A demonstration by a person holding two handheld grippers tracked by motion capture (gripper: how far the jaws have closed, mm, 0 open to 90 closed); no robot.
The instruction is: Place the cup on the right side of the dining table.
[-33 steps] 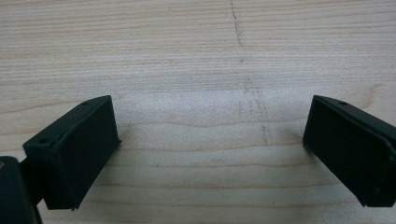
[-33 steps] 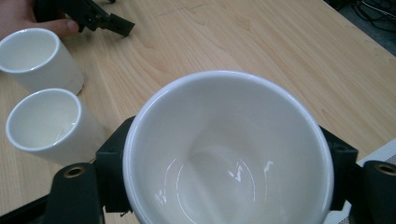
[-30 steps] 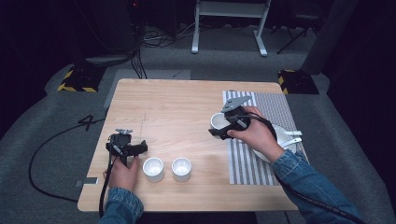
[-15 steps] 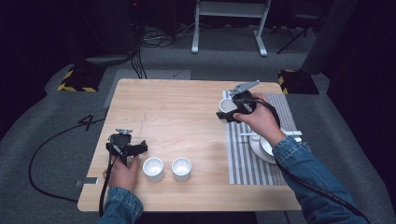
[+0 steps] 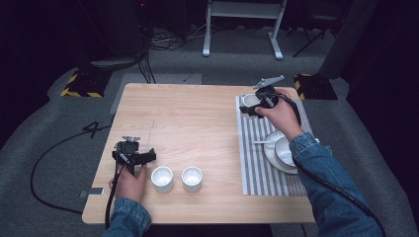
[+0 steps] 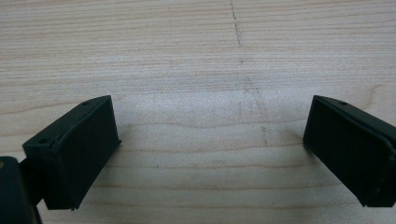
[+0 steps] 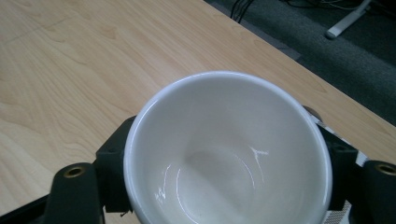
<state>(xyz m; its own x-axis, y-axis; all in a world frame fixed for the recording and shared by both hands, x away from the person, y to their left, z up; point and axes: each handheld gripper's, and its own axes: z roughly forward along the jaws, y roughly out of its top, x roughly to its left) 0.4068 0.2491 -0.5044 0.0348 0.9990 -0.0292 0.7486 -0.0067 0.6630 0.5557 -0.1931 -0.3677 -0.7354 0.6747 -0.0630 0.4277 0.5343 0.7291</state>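
One white cup (image 7: 229,149) in right hand-held gripper (image 5: 257,104); no writing readable.

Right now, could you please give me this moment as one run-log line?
right gripper: shut on cup, over mat's far end | left gripper: open, empty, low over table | two cups by it
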